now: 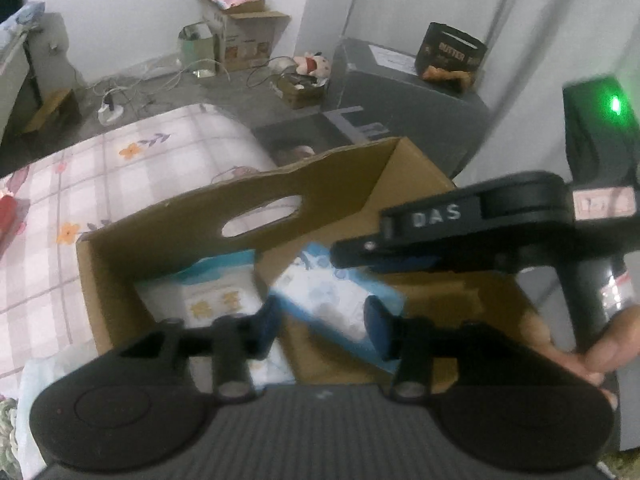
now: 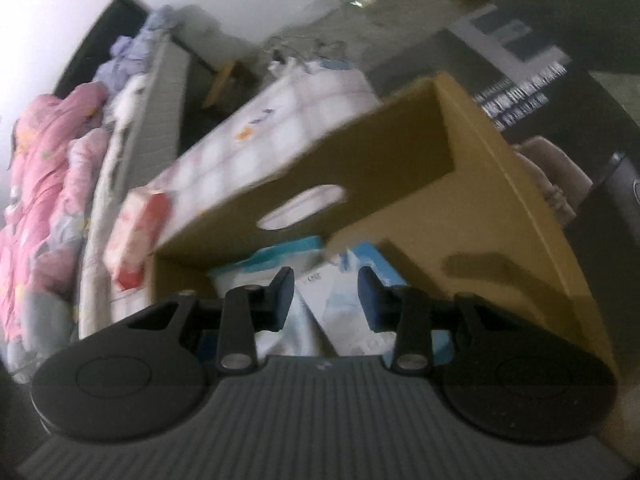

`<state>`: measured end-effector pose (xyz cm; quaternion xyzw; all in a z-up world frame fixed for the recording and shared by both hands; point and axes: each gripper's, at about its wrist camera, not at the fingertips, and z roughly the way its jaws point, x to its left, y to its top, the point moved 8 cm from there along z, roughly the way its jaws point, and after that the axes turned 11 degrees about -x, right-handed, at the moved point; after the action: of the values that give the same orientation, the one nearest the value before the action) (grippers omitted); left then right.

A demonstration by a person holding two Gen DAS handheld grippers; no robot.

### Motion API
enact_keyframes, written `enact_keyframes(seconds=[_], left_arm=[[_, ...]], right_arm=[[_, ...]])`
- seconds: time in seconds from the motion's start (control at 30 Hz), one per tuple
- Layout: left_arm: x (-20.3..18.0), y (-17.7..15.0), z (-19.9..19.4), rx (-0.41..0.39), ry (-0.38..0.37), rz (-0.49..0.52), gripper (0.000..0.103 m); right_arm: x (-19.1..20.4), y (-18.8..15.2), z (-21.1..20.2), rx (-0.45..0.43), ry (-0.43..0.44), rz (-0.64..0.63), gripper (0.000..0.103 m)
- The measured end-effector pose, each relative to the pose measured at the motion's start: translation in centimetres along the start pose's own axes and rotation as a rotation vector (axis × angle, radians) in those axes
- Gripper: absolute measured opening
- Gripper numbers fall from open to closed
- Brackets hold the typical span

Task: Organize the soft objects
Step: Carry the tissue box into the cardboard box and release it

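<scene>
A brown cardboard box [image 1: 340,184] with a cut-out handle stands open on the bed. Over its inside hangs a blue-and-white soft tissue pack [image 1: 332,300], tilted. My right gripper [image 1: 352,258] comes in from the right and pinches the pack's far end. In the right wrist view the same pack [image 2: 332,316] fills the gap of the right gripper [image 2: 326,300]. My left gripper [image 1: 324,324] hovers just above the pack, and its pads do not visibly press on it. A second white pack with teal edge and yellow print [image 1: 212,296] lies in the box's left half.
A plaid floral bedsheet [image 1: 120,168] surrounds the box. A red-and-white pack [image 2: 136,236] lies on the bed left of the box, with a pink quilt [image 2: 40,200] beyond. A grey carton [image 1: 400,92], a plush toy [image 1: 314,64], cables and open cartons [image 1: 240,28] crowd the floor.
</scene>
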<state>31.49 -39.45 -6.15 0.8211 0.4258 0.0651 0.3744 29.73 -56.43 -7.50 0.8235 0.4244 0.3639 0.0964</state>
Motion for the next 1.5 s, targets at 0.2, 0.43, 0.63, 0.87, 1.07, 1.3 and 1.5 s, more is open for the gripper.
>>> enact_keyframes(seconds=[0.2, 0.43, 0.63, 0.87, 1.07, 1.3, 1.5], left_arm=[[1.1, 0.8, -2.9, -0.045, 0.03, 0.039, 0.054], [3.8, 0.8, -9.7, -0.118, 0.076, 0.03, 0.07], [7.7, -1.2, -15.8, -0.178, 0.15, -0.005, 0.083], [12.5, -5.3, -21.0, -0.214, 0.237, -0.071, 0.086], [15.9, -9.5, -23.3, -0.204, 0.275, -0.129, 0.086], [17.9, -12.8, -24.4, -0.2, 0.265, -0.201, 0.086], [18.4, -14.0, -24.5, -0.201, 0.254, -0.233, 0.086]], right_arm=[[-1.8, -0.7, -0.2, -0.01, -0.01, 0.033, 0.034], [-3.1, -2.5, -1.1, 0.004, -0.112, 0.026, 0.036], [-3.4, -3.3, -0.9, -0.012, -0.19, 0.007, 0.04], [-4.0, -3.0, 1.3, -0.034, -0.278, 0.012, 0.041], [-4.4, -1.8, 3.0, -0.08, -0.315, 0.037, 0.044], [-4.9, -3.0, 4.8, -0.054, -0.345, 0.122, 0.057], [-3.8, -3.9, 5.5, -0.049, -0.337, 0.174, 0.06]])
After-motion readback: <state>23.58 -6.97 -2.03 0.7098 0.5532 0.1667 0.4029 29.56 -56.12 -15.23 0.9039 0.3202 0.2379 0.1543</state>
